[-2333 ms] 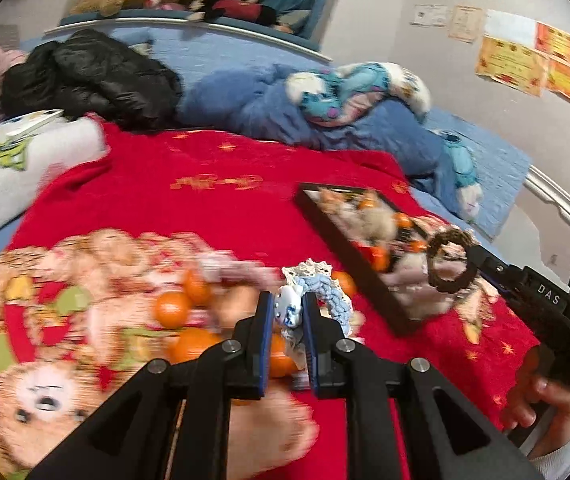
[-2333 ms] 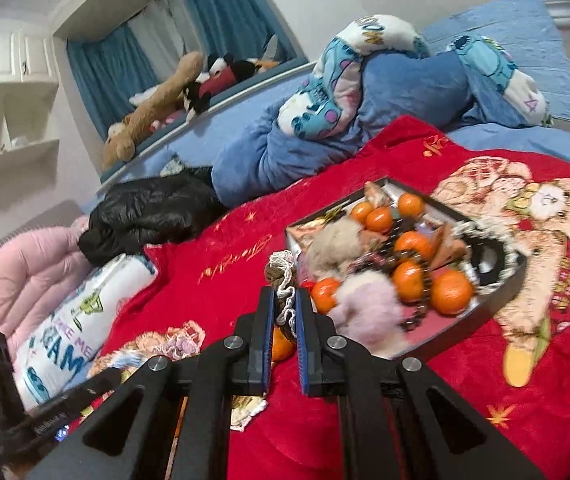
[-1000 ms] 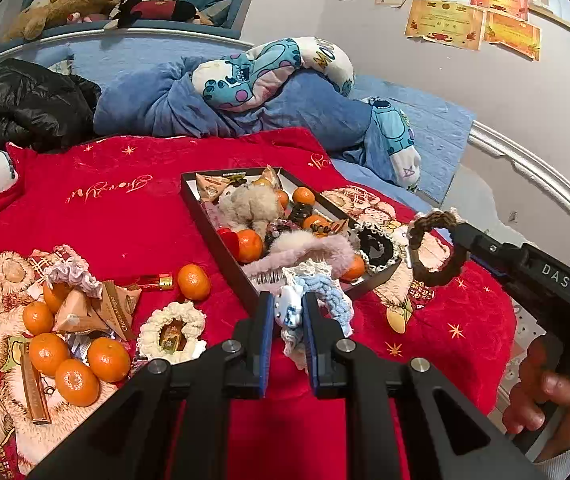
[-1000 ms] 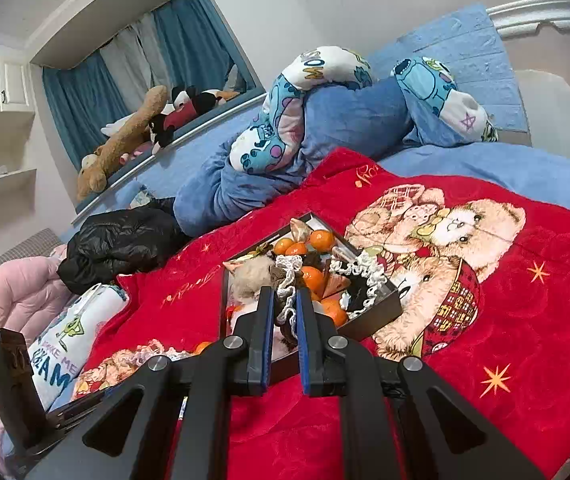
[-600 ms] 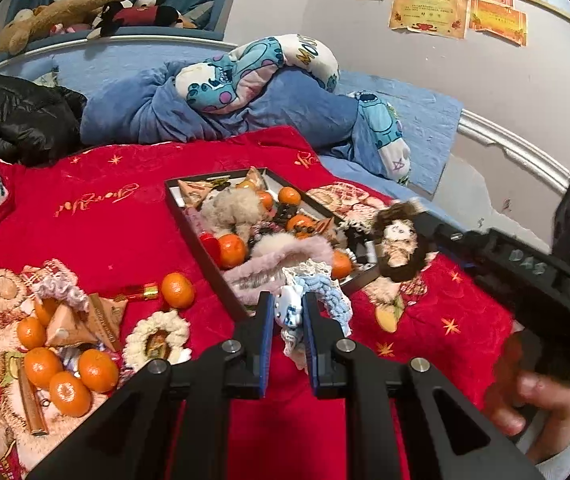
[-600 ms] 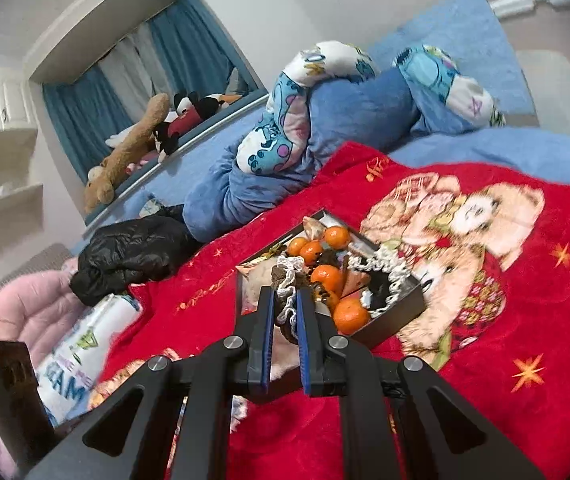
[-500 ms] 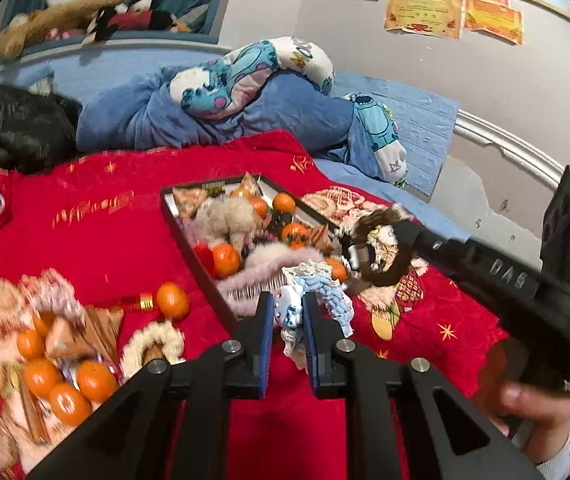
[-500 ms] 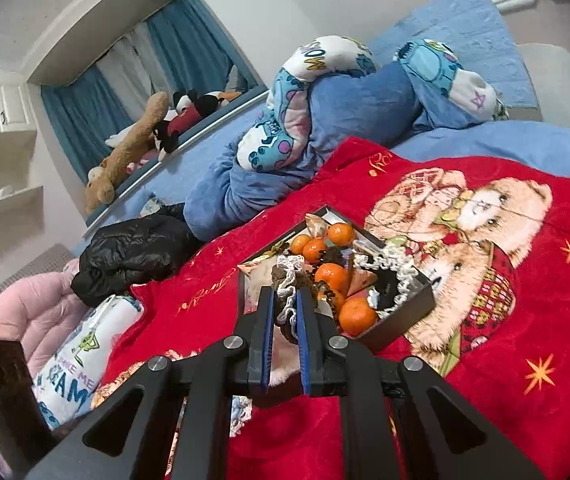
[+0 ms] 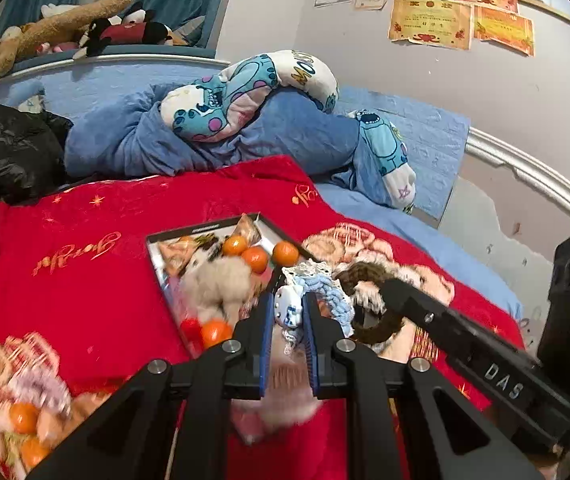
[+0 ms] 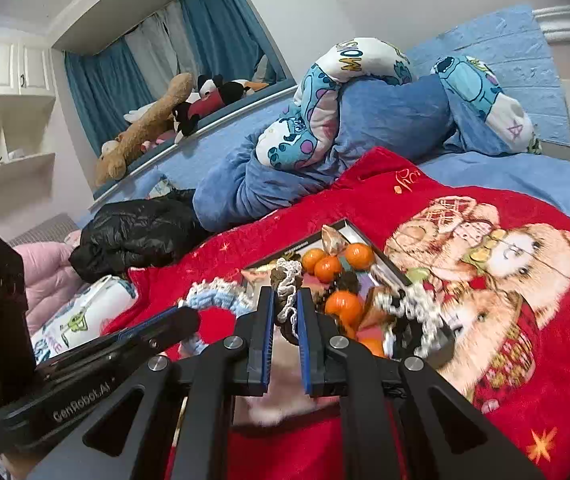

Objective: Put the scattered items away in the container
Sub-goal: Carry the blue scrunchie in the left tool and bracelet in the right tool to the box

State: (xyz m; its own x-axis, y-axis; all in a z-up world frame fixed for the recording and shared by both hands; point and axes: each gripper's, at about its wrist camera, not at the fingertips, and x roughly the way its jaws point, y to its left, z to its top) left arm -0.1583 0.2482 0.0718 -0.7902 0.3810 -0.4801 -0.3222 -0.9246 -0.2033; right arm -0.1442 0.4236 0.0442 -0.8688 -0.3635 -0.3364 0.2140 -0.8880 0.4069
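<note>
A black tray full of tangerines, fluffy scrunchies and wrapped sweets lies on the red blanket. My left gripper is shut on a blue-and-white crochet scrunchie, hanging over the tray's near half. From the right comes my right gripper, shut on a brown scrunchie right beside it. In the right wrist view the right gripper pinches that brown, white-laced scrunchie above the tray. The left gripper with its blue scrunchie is just to the left.
Loose tangerines and other bits lie blurred on the blanket at lower left. A black jacket, a blue duvet and a patterned pillow pile up behind the tray. The bed's edge and wall run along the right.
Both grippers have carried their scrunchies forward until they hang over the tray, which now looks closer. The right gripper has drawn in beside the left. Both grips are unchanged.
</note>
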